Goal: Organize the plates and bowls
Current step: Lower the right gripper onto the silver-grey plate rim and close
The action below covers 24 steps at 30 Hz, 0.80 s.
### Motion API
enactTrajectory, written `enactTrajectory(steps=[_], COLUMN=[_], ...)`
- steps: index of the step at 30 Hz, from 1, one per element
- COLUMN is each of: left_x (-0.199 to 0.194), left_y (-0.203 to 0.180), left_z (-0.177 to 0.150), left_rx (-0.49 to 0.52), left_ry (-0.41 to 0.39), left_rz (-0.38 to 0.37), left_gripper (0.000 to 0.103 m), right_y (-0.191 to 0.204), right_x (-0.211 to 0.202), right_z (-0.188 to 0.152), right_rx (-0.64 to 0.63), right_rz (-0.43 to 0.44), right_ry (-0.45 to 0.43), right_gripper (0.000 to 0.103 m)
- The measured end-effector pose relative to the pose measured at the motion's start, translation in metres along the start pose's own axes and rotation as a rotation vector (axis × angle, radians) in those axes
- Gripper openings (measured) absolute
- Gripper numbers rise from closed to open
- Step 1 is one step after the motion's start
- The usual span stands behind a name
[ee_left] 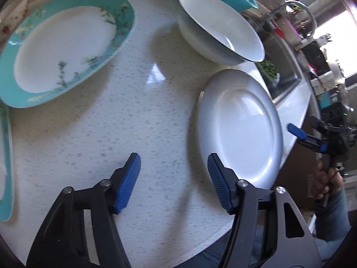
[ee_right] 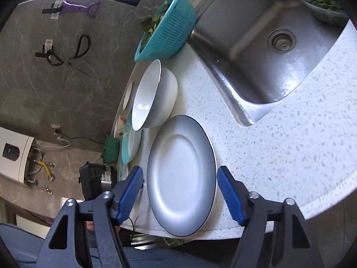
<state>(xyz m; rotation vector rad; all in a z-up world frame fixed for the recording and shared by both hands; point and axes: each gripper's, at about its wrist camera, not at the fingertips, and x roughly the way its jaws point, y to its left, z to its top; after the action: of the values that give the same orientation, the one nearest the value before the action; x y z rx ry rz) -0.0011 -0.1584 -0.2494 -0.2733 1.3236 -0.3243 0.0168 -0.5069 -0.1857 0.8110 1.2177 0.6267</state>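
Observation:
A plain white plate lies on the speckled counter near its front edge; it also shows in the right wrist view. A white bowl stands behind it, and shows in the right wrist view. A teal-rimmed floral plate lies at the left. My left gripper is open and empty above the counter, just left of the white plate. My right gripper is open, turned sideways, its jaws on either side of the white plate's near edge; it also shows in the left wrist view.
A teal colander of greens stands beside the steel sink. A glass bowl of greens sits at the sink's far side. Another teal-rimmed plate lies at the left edge. The counter's edge runs just past the white plate.

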Motion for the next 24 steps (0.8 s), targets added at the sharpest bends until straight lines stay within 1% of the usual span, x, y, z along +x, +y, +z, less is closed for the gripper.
enactTrajectory(steps=[2,4,6,8,10,11,13,16,18,21,23,24], left_x=[0.006,0.011,0.013,0.015,0.012,0.012,0.012,0.007,-0.002,-0.001,-0.001,-0.003], left_y=[-0.008,-0.011,-0.017,-0.019,-0.017,-0.017,-0.017,-0.012,-0.006,-0.008,-0.009,-0.006], left_z=[0.001,0.003,0.006,0.010,0.012,0.013,0.015,0.018,0.017,0.021,0.022,0.020], left_rx=[0.016,0.018,0.023,0.019,0.010,0.006,-0.001,-0.001,0.009,0.014,0.024,0.026], left_ry=[-0.005,-0.017,-0.019,-0.013,-0.001,0.002,0.008,0.016,0.024,0.035,0.053,0.069], left_rz=[-0.036,-0.044,-0.061,-0.091,-0.123,-0.134,-0.160,-0.180,-0.188,-0.199,-0.197,-0.200], left_gripper=[0.059,0.059,0.059,0.059,0.059,0.059,0.059,0.059,0.059,0.059,0.054,0.047], right_y=[-0.006,-0.013,-0.019,-0.024,-0.027,-0.028,-0.032,-0.036,-0.037,-0.040,-0.040,-0.040], right_x=[0.005,0.008,0.011,0.013,0.014,0.015,0.017,0.019,0.021,0.026,0.029,0.030], right_z=[0.003,0.006,0.005,0.005,0.003,0.003,0.004,0.006,0.008,0.013,0.015,0.015], right_rx=[-0.014,-0.007,0.002,0.006,0.002,0.001,0.007,0.013,0.022,0.042,0.056,0.062], right_rz=[0.014,0.016,0.009,0.011,0.010,0.012,0.021,0.033,0.037,0.034,0.031,0.032], right_ry=[0.025,0.047,0.063,0.087,0.104,0.113,0.128,0.160,0.176,0.215,0.228,0.232], right_gripper=[0.066,0.061,0.060,0.055,0.046,0.044,0.036,0.031,0.031,0.026,0.026,0.026])
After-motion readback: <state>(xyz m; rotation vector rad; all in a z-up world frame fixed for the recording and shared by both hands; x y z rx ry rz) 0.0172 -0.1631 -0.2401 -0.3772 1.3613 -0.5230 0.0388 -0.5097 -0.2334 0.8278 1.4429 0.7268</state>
